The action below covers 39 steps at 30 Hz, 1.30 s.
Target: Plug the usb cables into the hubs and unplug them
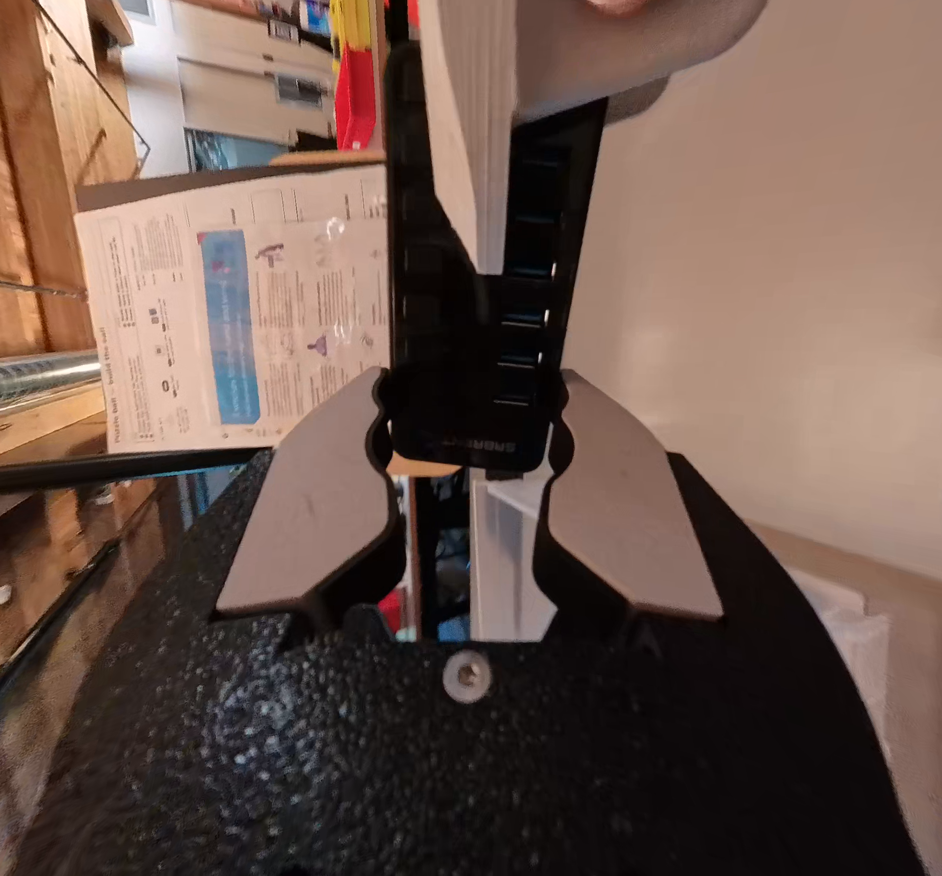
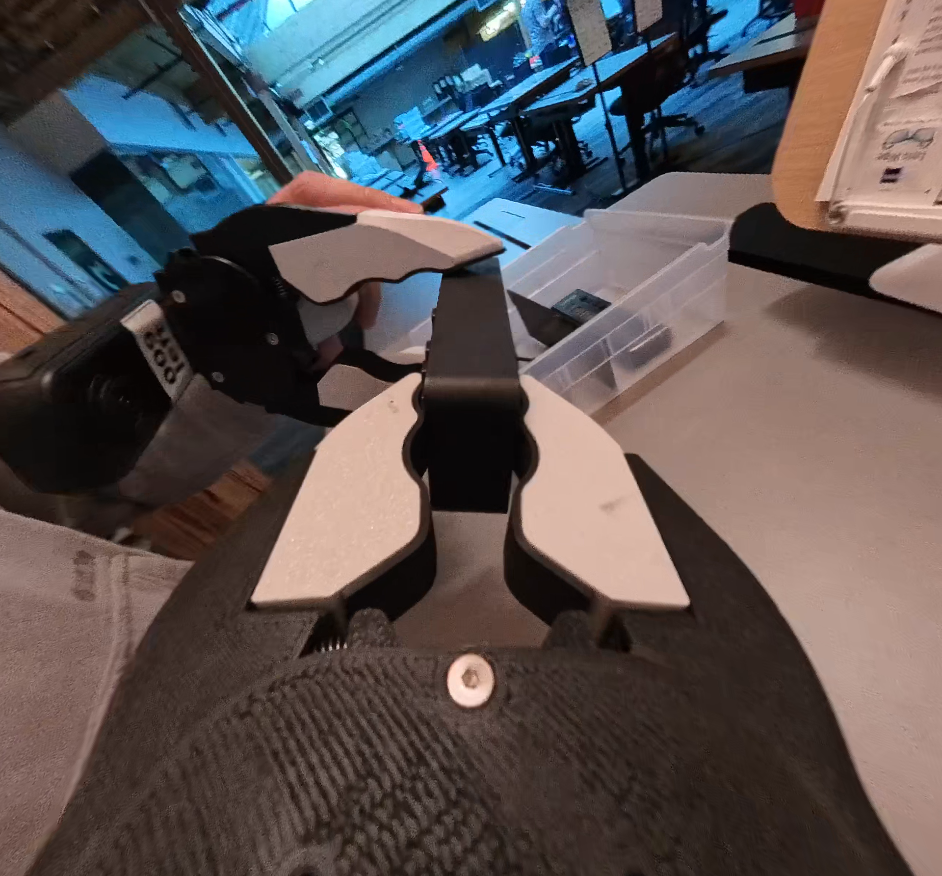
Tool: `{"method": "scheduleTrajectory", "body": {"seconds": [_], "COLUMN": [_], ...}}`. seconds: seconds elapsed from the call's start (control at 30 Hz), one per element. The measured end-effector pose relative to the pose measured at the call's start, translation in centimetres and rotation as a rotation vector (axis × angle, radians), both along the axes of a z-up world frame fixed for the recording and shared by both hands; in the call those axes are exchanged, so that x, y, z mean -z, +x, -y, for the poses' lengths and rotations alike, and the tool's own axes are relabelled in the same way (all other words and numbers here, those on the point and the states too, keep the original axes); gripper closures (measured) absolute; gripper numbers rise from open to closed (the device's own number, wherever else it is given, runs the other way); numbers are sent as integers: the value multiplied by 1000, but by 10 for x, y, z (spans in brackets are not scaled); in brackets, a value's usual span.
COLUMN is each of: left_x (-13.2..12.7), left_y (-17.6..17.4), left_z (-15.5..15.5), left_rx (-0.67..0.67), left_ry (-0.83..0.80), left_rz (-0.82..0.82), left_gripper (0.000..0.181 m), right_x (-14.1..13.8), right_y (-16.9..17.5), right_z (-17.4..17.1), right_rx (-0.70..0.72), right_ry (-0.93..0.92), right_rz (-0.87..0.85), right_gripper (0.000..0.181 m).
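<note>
Pinching opposite ends of one black hub (image 2: 471, 341) with left gripper (image 1: 469, 423) and right gripper (image 2: 471, 436), above the grey table (image 2: 764, 494), beside the clear organiser box (image 2: 637, 290): risking twisting or dropping, no cable plugged.

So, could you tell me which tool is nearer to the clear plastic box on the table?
Left, probably. The left tool grips the far end of the hub, right by the clear box; the right tool holds the near end, short of its corner.
</note>
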<state>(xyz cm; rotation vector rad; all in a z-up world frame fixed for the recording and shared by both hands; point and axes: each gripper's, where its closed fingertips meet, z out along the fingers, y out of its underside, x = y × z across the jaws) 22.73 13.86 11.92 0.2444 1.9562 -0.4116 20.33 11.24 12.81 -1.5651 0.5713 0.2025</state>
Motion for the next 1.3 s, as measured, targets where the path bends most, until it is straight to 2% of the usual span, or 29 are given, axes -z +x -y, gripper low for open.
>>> {"method": "scheduleTrajectory", "body": {"seconds": [0.03,0.1,0.17,0.23,0.27,0.33,0.43,0.57,0.63,0.77,0.83,0.9,1.0,1.1,1.13,1.17,1.2,1.23,1.27,1.3], "left_x": [-7,-27,-35,-47,-52,-63,-68,-67,-65,-59,-57,-56,-49,-40,-38,-43,-50,-49,-34,-10], "left_y": [-4,-11,-25,-41,-50,-60,-62,-72,-78,-76,-73,-70,-66,-65,-63,-56,-55,-55,-52,-44], "left_z": [4,8,14,21,26,31,38,46,49,47,46,43,40,41,40,35,32,32,37,44], "left_rx": [32,75,151,282,361,475,564,678,716,653,601,550,469,425,409,389,429,438,417,375], "left_ry": [-71,-298,-560,-832,-940,-1119,-1254,-1304,-1278,-1257,-1265,-1267,-1242,-1209,-1220,-1297,-1364,-1364,-1293,-1242], "left_rz": [3,-37,-222,-402,-474,-572,-641,-733,-770,-777,-800,-829,-874,-901,-902,-891,-916,-939,-935,-941], "left_gripper": [121,114,109,101,104,107,105,109,128,129,129,130,130,130,156,181,181,181,181,181], "right_x": [-3,-19,-38,-49,-52,-56,-60,-53,-51,-44,-33,-21,-7,5,9,13,20,32,35,32], "right_y": [-2,-9,-13,-22,-27,-34,-49,-65,-65,-62,-54,-47,-47,-56,-56,-54,-49,-39,-35,-49], "right_z": [3,15,29,40,43,43,38,25,25,26,20,23,28,20,16,13,10,10,4,-10], "right_rx": [-29,-81,-135,-230,-279,-333,-444,-538,-548,-511,-427,-329,-229,-214,-194,-168,-136,-75,-62,-174], "right_ry": [58,254,461,590,631,701,801,797,833,827,745,631,382,118,48,-14,-96,-187,-174,-38], "right_rz": [-41,-153,-239,-321,-359,-430,-529,-619,-662,-659,-618,-489,-199,82,145,193,228,229,247,257], "right_gripper": [152,152,152,152,151,152,152,151,152,151,140,123,113,104,95,86,78,85,106,113]}}
